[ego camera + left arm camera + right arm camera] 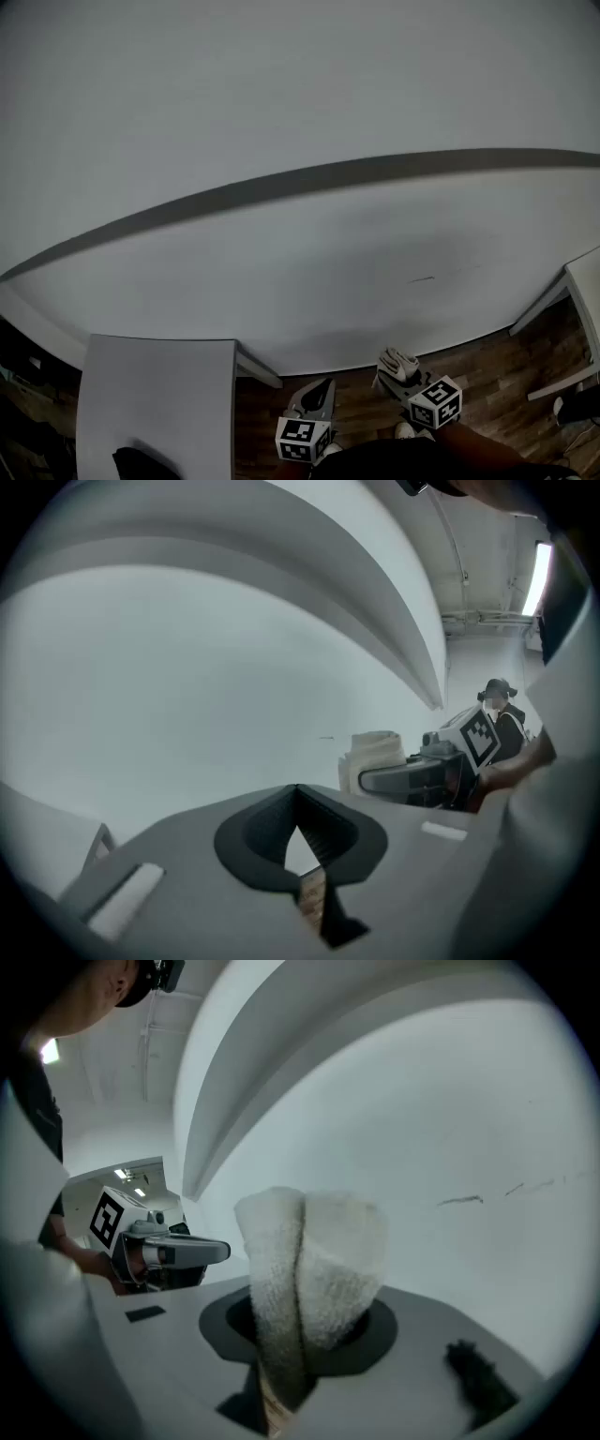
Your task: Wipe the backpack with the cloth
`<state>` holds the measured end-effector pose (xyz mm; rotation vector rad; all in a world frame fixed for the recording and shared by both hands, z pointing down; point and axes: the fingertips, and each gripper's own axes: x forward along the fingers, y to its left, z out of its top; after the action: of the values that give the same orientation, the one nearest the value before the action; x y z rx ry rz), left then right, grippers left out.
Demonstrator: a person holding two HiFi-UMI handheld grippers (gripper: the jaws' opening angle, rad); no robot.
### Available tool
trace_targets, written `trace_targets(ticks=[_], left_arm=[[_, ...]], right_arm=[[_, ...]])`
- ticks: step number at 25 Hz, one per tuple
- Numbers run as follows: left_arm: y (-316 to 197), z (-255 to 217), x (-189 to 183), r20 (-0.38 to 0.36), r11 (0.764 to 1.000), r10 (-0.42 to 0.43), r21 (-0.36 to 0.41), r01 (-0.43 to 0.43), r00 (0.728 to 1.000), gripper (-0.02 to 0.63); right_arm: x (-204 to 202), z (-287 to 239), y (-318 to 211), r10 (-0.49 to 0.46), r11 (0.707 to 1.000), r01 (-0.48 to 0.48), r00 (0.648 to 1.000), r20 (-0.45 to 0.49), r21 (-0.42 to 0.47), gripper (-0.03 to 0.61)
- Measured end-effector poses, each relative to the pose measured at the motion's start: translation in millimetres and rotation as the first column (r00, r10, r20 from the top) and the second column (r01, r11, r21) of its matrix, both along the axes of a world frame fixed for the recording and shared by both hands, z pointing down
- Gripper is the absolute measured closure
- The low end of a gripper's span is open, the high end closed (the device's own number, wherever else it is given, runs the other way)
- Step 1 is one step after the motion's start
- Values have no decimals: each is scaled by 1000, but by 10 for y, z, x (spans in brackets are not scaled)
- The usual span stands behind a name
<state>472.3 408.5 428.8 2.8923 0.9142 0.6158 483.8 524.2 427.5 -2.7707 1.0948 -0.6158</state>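
White cloth [319, 1260] pinched in right claw [298, 1340], protruding forward.

Left gripper [298, 801] apparently closed; right gripper [302, 1333] clamps cloth [314, 1260].

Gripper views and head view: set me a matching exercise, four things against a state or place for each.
Things:
1. left gripper
2. right gripper
3. cloth
4. white table

States or places:
a. folded, standing up out of the jaws
b. lower left of the head view
c. shut, with nothing held
d. clamped on the cloth

Pairs: 1-c, 2-d, 3-a, 4-b.
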Motion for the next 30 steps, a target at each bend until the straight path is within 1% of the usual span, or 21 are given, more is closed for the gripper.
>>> trace_targets(ticks=[3,6,16,30], left_arm=[[-22,-14,5,1,1000,-4,-10,4,1000,607],[-71,17,-2,-1,1000,-1,0,1,1000,607],[-298,-35,-115,0,1000,-23,-10,23,1000,607],[-676,-6,-356,-1,999,-43,-16,43,999,607]], right_arm=[[-3,10,-31,-1,1000,1,1000,2,1,479],[-6,18,-76,-4,1000,4,1000,-1,1,479],[-113,-3,-308,-20,1000,20,1000,-5,2,480],[-352,57,-684,-36,999,36,999,-3,1,479]])
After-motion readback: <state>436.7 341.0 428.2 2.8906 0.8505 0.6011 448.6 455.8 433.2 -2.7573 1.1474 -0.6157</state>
